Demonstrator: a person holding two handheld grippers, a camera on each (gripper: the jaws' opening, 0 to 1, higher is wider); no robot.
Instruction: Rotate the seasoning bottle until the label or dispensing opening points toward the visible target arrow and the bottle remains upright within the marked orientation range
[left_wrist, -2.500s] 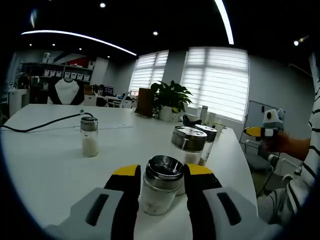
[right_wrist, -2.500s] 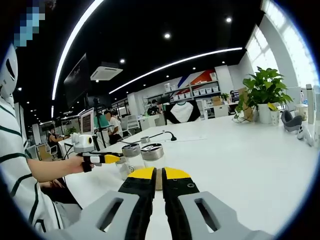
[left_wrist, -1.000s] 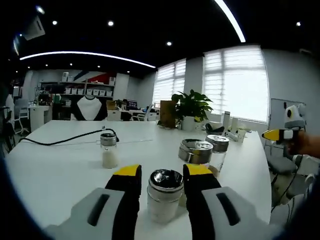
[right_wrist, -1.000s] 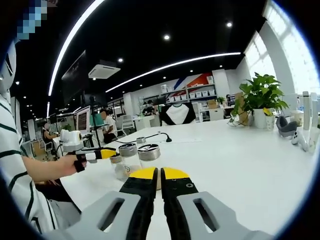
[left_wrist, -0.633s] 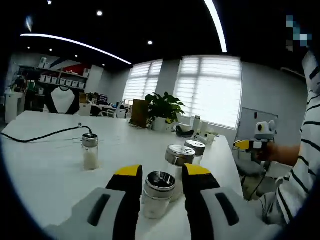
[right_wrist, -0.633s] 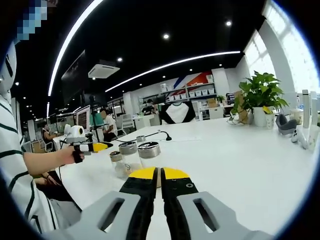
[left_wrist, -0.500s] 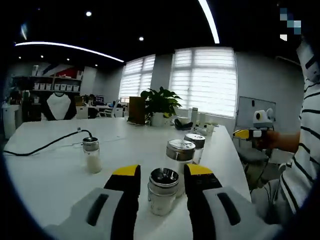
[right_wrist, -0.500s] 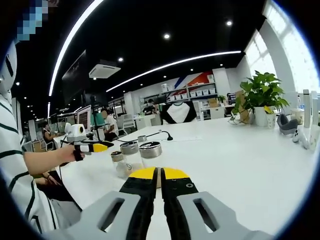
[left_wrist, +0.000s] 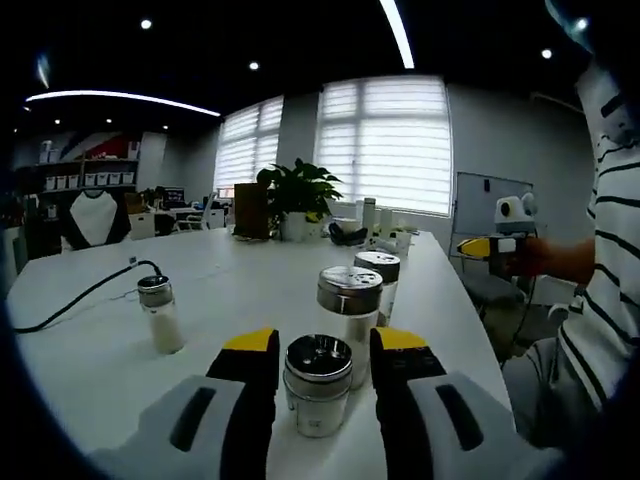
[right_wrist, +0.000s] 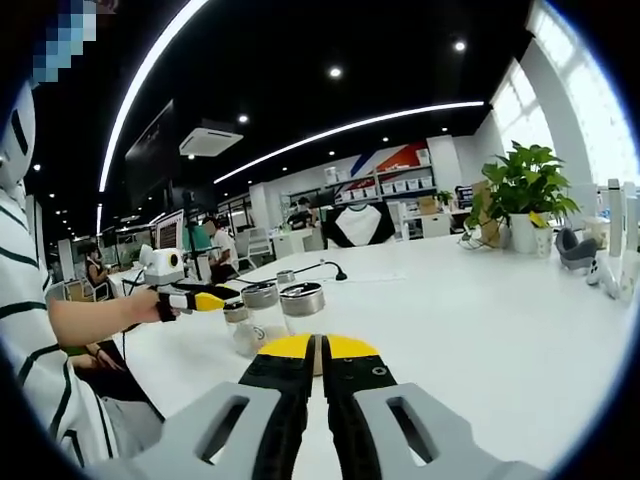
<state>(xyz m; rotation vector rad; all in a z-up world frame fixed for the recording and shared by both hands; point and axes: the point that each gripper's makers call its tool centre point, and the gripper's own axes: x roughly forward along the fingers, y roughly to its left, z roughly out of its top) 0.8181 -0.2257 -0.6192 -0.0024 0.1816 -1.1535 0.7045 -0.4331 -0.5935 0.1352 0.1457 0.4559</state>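
Left gripper (left_wrist: 318, 365) holds its jaws wide around the bottle (left_wrist: 317, 388) at six o'clock on the table (left_wrist: 90, 345), contact unclear. Glass, smooth, likely light and slippery: grip low on the body. Right gripper (right_wrist: 320, 347) is pressed closed, empty.

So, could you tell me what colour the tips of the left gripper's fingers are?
Yellow, on black fingers; clearest in the left gripper view.
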